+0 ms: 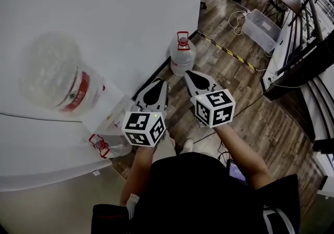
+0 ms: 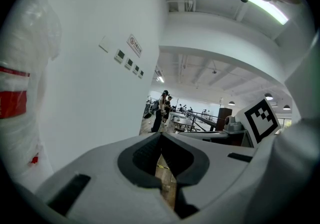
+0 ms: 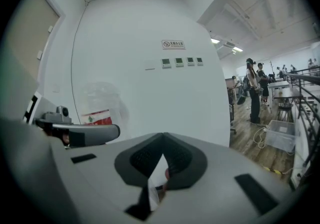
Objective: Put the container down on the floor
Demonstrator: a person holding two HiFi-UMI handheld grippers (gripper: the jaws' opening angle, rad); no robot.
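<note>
A clear water jug [image 1: 182, 54] with a red handle cap stands upright on the wooden floor against the curved white wall [image 1: 104, 9]. My right gripper [image 1: 190, 74] is shut and empty, its tip just short of the jug's right side. My left gripper [image 1: 159, 83] is also shut and empty, a little left of and below the jug. In the left gripper view the fingertips [image 2: 161, 137] meet with only floor beyond them. In the right gripper view the fingertips [image 3: 162, 139] meet as well.
A large clear bottle with a red label [image 1: 58, 79] sits at the left, also seen as the bottle [image 3: 100, 111]. Another red-capped jug [image 1: 106, 146] lies low by my left arm. A clear bin [image 1: 262, 29], cables and striped floor tape [image 1: 225, 48] lie ahead; railings stand right.
</note>
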